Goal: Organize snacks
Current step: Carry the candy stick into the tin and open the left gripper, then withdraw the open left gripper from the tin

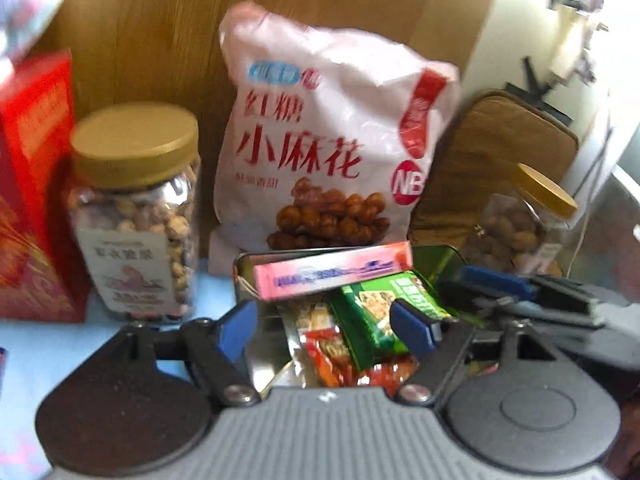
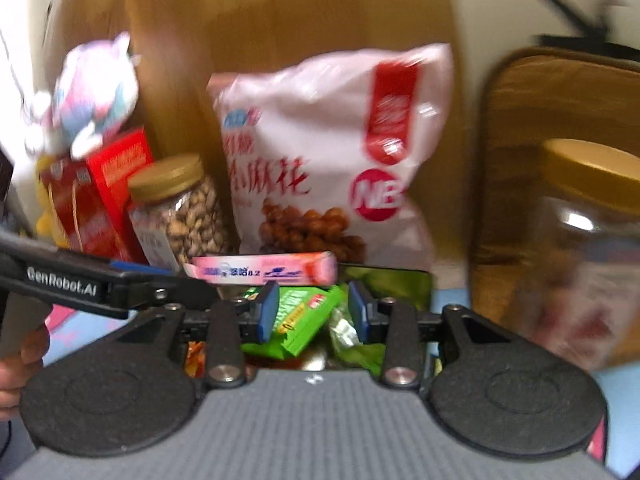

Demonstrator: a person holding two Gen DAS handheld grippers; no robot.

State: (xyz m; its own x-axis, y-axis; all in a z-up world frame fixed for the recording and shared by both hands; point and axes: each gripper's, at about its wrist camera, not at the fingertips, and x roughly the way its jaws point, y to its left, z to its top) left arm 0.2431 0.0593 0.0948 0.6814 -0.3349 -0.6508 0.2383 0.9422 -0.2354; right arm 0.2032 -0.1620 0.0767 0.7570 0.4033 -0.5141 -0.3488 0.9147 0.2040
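Left wrist view: our left fingers (image 1: 334, 326) stand spread over the open tin (image 1: 245, 264) of snack packets, gripping nothing. Our right fingers (image 2: 314, 312) straddle a green packet (image 2: 298, 322) inside the tin; whether they pinch it we cannot tell. Beyond both, a pink box (image 1: 332, 274) lies across the tin.

The big white snack bag (image 1: 320, 136) reads 小麻花 in red, 红糖 above it, with "NB" in a red circle. The left gripper's arm (image 2: 64, 286) says "GenRobot.AI". The pink box (image 2: 264, 272) seems to show "8.2" (blurred).
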